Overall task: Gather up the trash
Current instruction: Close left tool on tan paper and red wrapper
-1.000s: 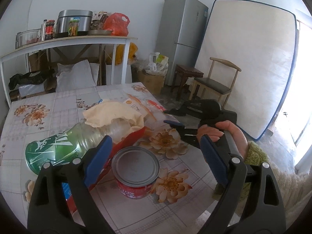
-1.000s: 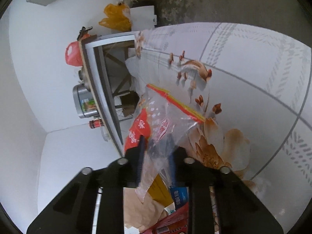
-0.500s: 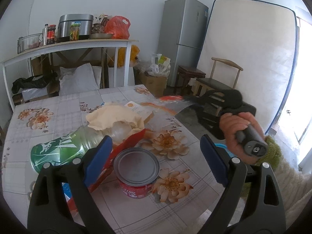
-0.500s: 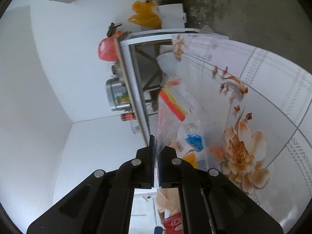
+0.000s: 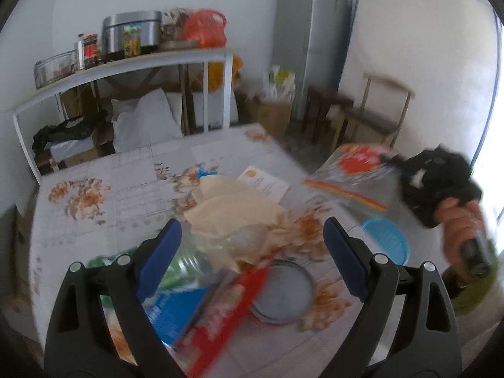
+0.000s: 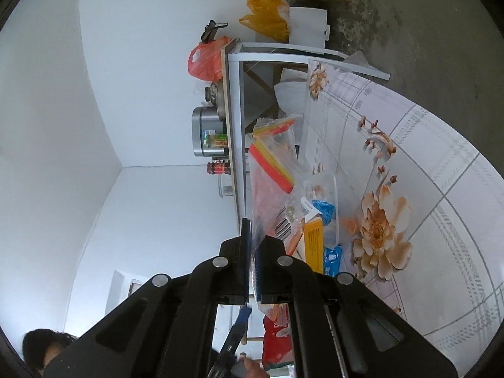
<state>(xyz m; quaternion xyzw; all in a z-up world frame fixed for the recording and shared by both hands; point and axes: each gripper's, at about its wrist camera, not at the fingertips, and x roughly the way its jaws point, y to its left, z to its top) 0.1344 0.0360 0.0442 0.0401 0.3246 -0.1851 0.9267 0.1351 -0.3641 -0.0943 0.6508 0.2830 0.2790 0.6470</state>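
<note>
Home, a lived-in kitchen/dining room doubling as storage. Table with floral plastic cloth (image 5: 132,189) littered with packaging. White shelf rack (image 5: 126,69) against the wall carries a steel cooker pot (image 5: 132,34), sauce jars (image 5: 89,51), a glass bowl (image 5: 53,68) and a red plastic bag (image 5: 206,28). Grey fridge (image 5: 310,41) in the corner, a mattress (image 5: 422,63) leaning on the wall, a wooden chair (image 5: 378,113), cardboard boxes (image 5: 271,116) on a bare concrete floor (image 6: 425,25).
</note>
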